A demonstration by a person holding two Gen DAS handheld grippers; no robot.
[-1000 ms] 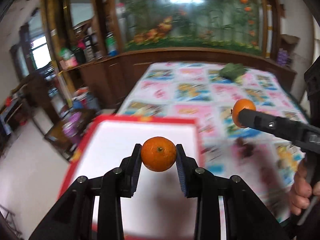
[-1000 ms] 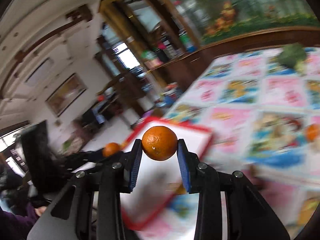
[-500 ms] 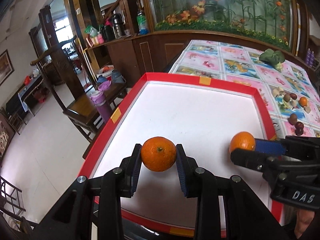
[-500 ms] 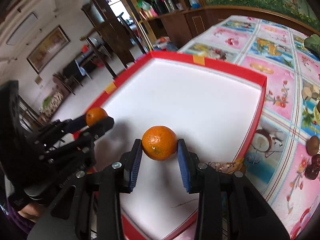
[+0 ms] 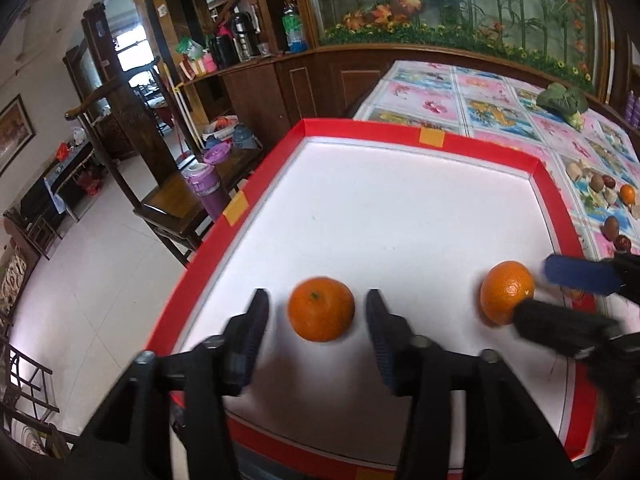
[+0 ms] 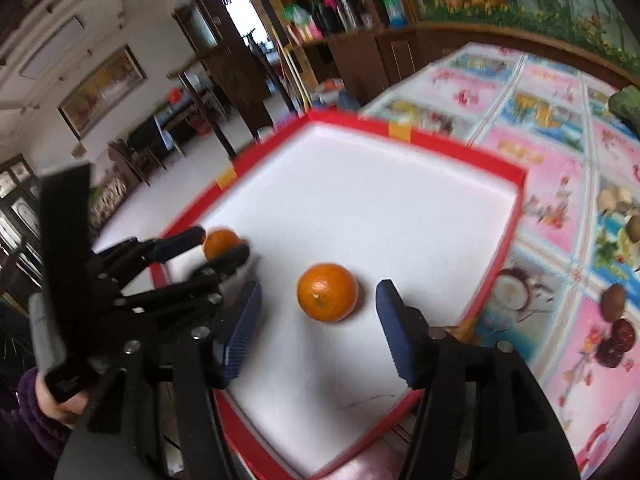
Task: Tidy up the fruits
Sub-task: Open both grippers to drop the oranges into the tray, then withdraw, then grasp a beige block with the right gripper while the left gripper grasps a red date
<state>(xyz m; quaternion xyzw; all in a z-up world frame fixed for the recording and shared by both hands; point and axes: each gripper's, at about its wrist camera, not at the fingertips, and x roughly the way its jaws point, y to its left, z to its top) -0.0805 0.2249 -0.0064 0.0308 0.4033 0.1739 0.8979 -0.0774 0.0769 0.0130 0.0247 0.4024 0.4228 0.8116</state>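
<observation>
Oranges (image 5: pixel 321 309), round and dimpled, sit on the smooth white tray (image 5: pixel 400 200) between each spread tool (image 5: pixel 316 314).

Both wrist views look down and forward, close over the red-rimmed tray (image 5: pixel 420 136) (image 6: pixel 460 148); each shows the other gripper, at right edge and lower left respectively.

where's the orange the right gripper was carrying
In the right wrist view the orange sits on the white floor of the red-rimmed tray, between the open fingers of the right gripper, near the tray's near right corner.
</observation>
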